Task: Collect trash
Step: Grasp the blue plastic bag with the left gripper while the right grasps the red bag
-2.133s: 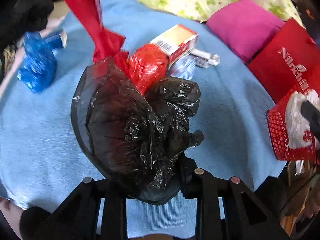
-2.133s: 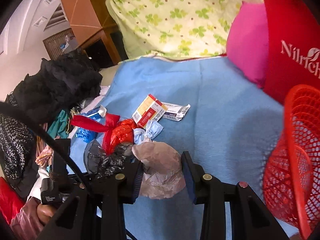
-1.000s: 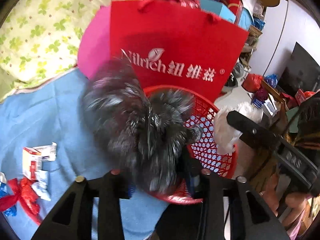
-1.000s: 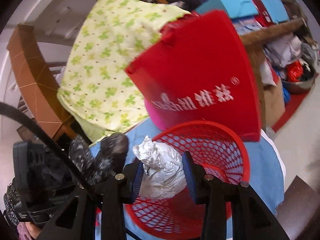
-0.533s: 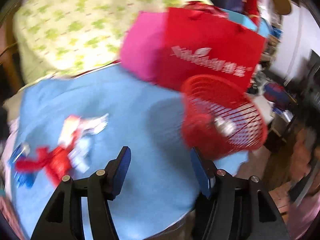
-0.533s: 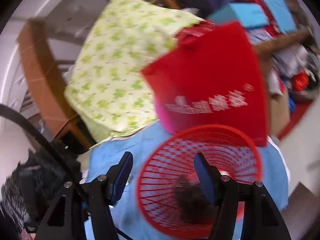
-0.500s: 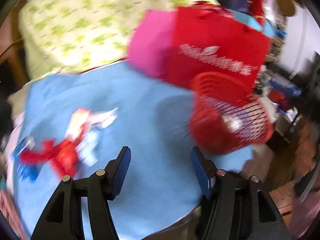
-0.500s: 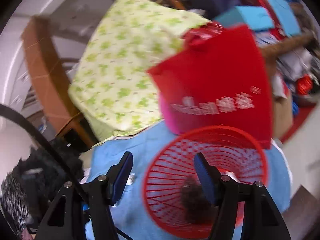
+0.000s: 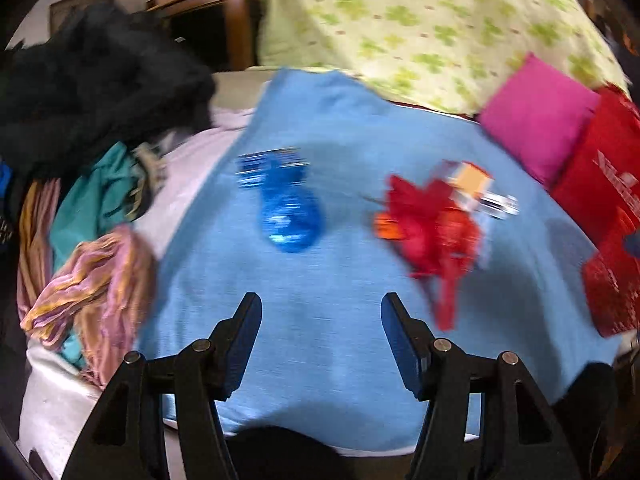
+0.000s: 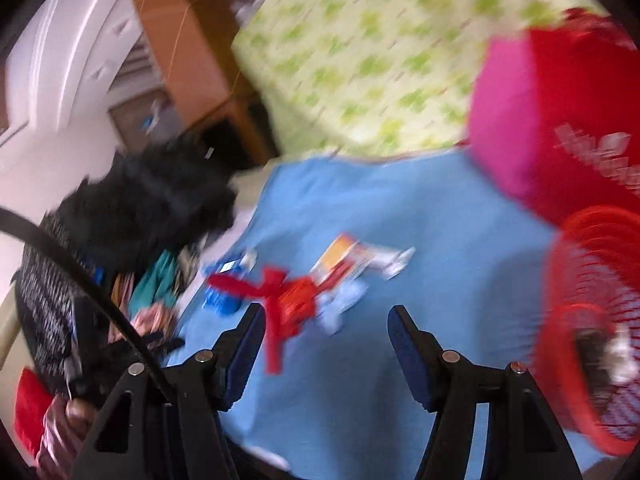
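Both views are motion-blurred. My left gripper (image 9: 321, 340) is open and empty above the blue cloth (image 9: 320, 320). Ahead of it lie a blue plastic bag (image 9: 290, 216), a red plastic bag (image 9: 434, 232) and an orange-and-white carton (image 9: 472, 184). My right gripper (image 10: 326, 348) is open and empty. The red bag (image 10: 288, 300), the carton (image 10: 340, 256) and a pale wrapper (image 10: 340, 304) lie ahead of it. The red mesh basket (image 10: 592, 320) stands at the right, with a dark bag and a pale bag inside.
A heap of clothes (image 9: 88, 184) and a black furry garment (image 9: 92, 76) lie left of the cloth. A pink cushion (image 9: 536, 108) and a red paper bag (image 9: 600, 168) stand at the right, with a green-patterned sheet (image 9: 420, 20) behind.
Both grippers let go of their bags into the red basket and opened. Both have since swung left, back toward the trash on the blue cloth.
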Demonstrator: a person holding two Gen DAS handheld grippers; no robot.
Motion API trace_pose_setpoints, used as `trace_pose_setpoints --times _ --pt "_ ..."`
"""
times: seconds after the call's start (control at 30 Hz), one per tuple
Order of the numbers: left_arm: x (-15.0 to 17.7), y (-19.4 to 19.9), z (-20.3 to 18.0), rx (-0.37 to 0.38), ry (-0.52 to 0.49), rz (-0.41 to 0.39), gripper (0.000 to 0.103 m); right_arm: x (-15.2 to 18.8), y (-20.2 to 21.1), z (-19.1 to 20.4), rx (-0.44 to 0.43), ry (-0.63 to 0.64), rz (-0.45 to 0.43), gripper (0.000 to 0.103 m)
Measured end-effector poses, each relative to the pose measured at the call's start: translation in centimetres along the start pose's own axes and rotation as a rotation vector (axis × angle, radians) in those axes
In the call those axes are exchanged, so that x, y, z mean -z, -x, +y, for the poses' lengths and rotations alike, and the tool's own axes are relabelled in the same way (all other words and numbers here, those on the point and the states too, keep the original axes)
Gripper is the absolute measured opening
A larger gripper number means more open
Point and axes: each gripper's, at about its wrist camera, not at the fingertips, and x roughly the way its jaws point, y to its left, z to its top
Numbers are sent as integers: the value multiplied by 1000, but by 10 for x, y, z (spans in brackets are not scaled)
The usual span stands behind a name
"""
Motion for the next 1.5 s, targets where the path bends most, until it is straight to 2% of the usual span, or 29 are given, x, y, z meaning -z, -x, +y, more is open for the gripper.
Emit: trace_pose_setpoints --times 0.17,0.3,0.43,0.6,0.7,0.87,0.9,0.93,0.97,1.13,1.33,1.5 --pt "-3 -27 35 -9 85 32 63 7 -77 22 -80 -31 155 67" --pt "-10 -43 49 23 134 47 63 7 -125 26 -97 -92 232 67" --pt "-27 -61 47 62 151 50 63 3 -160 10 -118 -242 276 67" --pt "-54 -95 46 76 181 70 63 -3 -197 -13 -135 -411 311 68" --pt "-66 -112 46 76 190 76 63 -4 -223 -24 -117 -496 342 68" --pt "-78 -140 43 75 180 105 63 -3 -263 -27 -89 -555 356 67" --pt "-79 -149 43 91 182 119 62 -2 -269 -24 -83 -547 354 65" --pt "-78 -154 44 112 192 130 60 -1 -272 -22 -75 -534 355 49" --pt "-77 -158 45 141 207 140 53 1 -276 -18 -58 -505 364 40" --pt "-72 -152 36 120 166 119 48 12 -259 -16 -77 -449 332 39" --pt "-60 -130 32 105 159 115 45 24 -198 -17 -111 -315 304 39" --pt "-45 -86 19 85 133 65 45 26 -148 -22 -115 -232 247 39"
